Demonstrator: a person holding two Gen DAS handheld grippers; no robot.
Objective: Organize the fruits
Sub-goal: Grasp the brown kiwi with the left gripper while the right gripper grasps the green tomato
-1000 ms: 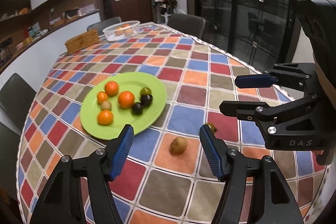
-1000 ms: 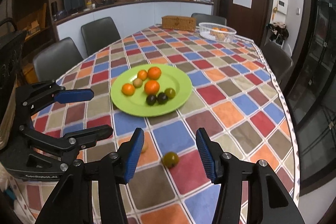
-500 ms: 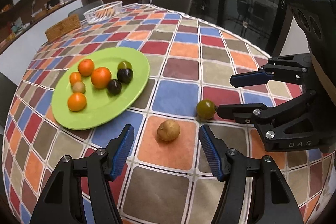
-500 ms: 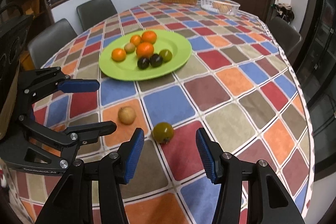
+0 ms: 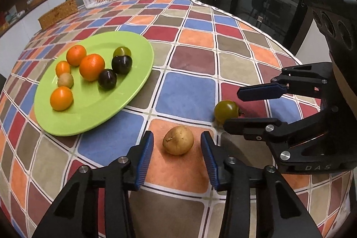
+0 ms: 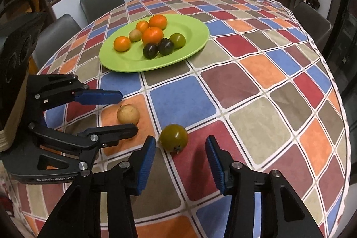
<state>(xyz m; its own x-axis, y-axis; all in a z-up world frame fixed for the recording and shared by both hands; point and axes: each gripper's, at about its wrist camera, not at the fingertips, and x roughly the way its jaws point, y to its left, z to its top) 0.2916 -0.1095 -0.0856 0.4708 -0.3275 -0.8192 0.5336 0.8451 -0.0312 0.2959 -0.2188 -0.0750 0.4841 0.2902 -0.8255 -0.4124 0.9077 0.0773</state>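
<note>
A: Status. Left gripper is down over the round tan-brown fruit on an orange square of the checked tabletop. Jaws are closing, fruit between them, a gap either side, pads not on it yet.

B: And the right?

A: Same. Right gripper brackets the olive-green round fruit with a stem on a red square. Jaws closing, no contact. The fruit sits nearer the left pad than the right.

B: Then shift the right one a little to the left first, or the left pad lands first and rolls the fruit.

A: Agreed. Both fruits are round and look smooth, so I'd pinch across the widest part, pads low, not riding the top.

B: Destination?

A: Probably the lime-green oval plate, far left of both fruits. It already holds oranges, two dark plums, one green and one tan fruit.

B: The two grippers are near each other. Lift straight up before swinging over, one after the other.

A: Open space is on the plate's near side. Set down gently there; the rim is shallow, so a dropped fruit could roll off.
</note>
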